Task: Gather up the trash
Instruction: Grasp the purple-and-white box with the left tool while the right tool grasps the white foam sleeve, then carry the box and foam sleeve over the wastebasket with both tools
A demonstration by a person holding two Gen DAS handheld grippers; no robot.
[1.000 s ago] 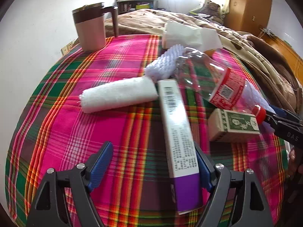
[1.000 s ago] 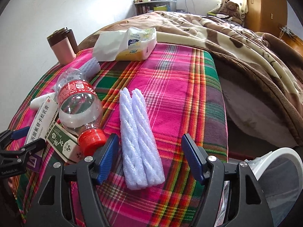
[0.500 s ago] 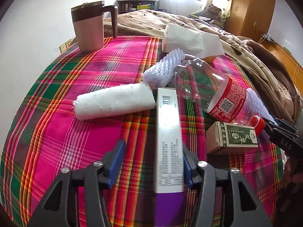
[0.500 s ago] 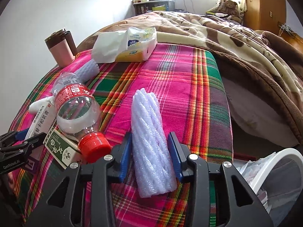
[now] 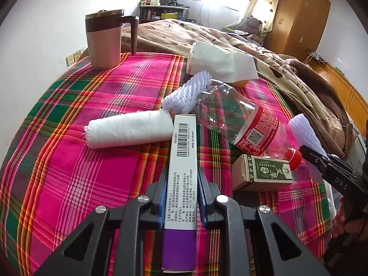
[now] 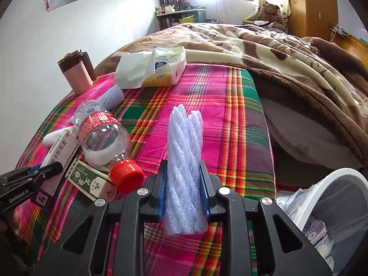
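a bedside table under a pink, green and orange plaid cloth [image 5: 69,161] fills both of your wrist views, with a rumpled brown and cream blanket [image 6: 264,46] on the bed behind it, white walls, a sunlit window at the top of the frame and a wooden wardrobe [image 5: 299,16] at upper right

your left gripper [image 5: 181,197] at the bottom centre is clenched on a long white and purple carton [image 5: 184,161], its blue pads pressed flat against the carton's two long sides; the stiff box lies on the cloth pointing up the frame. just past its far end lie a soft white foam roll [image 5: 128,132], a knobbly white foam net sleeve [image 5: 186,92] and a crumpled clear plastic bottle [image 5: 241,119] with a red label and cap, which leans over a small green and tan box [image 5: 260,174]. a pink and brown lidded mug [image 5: 104,39] stands upright at upper left, well apart from the clutter, with bare cloth around it

your right gripper [image 6: 182,193] is likewise clamped on a bundle of twisted pale foam tubes [image 6: 184,156], squeezed between its pads at lower centre. open cloth stretches above and right of the bundle up to a tissue pack [image 6: 156,69]. the table's right edge drops off to a white bin rim [image 6: 333,184] in the lower right corner, with wrappers inside
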